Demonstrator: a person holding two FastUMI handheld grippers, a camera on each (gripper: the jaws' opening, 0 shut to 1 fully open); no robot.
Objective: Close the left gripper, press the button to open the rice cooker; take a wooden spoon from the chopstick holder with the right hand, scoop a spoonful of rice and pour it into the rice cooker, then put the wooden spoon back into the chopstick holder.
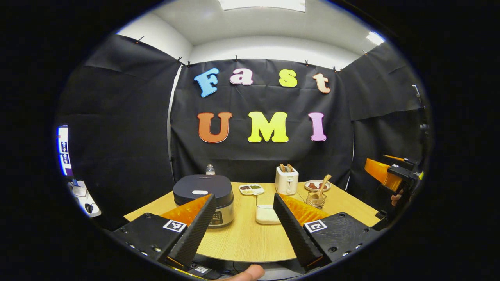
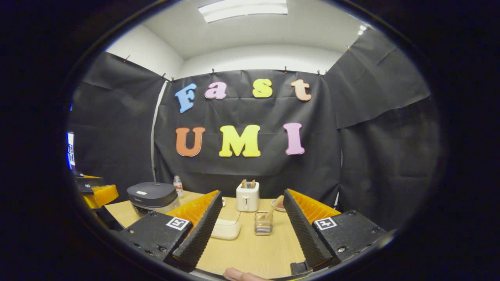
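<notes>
Both the left gripper point(image 1: 244, 230) and right gripper point(image 2: 250, 234) are held released above the table's point(image 1: 242, 238) near edge. The lidded rice cooker point(image 1: 203, 197) sits toward its left edge, the wooden spoon point(image 1: 323, 186) in the chopstick holder point(image 1: 315, 200) toward the right.

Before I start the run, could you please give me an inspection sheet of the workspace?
Surface: wooden table, bare at the near edge.
Job's things: rice cooker lid down; wooden spoon upright in chopstick holder; rice container at centre.
Clutter: toaster, divided dish, plate, bottle.
Grippers: left gripper open; right gripper open; both short of the objects.
Cables: thin wire by the toaster.
Surroundings: black cloth walls, ceiling lights.
</notes>
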